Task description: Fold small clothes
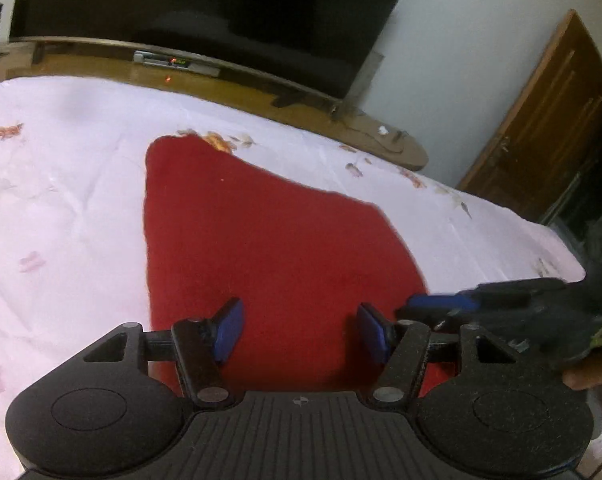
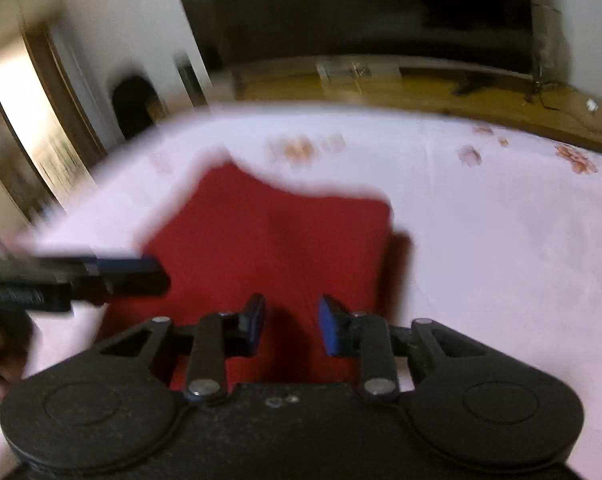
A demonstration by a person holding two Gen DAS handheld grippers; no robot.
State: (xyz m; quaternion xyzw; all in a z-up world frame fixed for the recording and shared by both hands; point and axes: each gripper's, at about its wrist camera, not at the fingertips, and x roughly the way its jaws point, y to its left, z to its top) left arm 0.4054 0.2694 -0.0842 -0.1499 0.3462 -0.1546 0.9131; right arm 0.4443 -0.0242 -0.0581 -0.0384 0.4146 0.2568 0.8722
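Observation:
A red garment (image 1: 261, 240) lies flat on the pale floral bedsheet (image 1: 61, 200), its narrow end pointing away from me. Just above its near edge my left gripper (image 1: 301, 332) stands open, with only the cloth showing beneath the wide gap. The right gripper (image 1: 441, 304) reaches in from the right at the garment's edge. In the blurred right wrist view the red garment (image 2: 269, 240) has a doubled right edge. My right gripper (image 2: 292, 326) hovers over its near part, the blue pads apart and nothing pinched. The left gripper (image 2: 133, 272) comes in from the left.
A long wooden TV stand (image 1: 241, 84) runs along the far edge of the bed and carries a large dark television (image 1: 205, 8) and a set-top box (image 1: 177, 62). A brown wooden door (image 1: 541, 128) is at the right. A person's hand (image 1: 593, 376) holds the right gripper.

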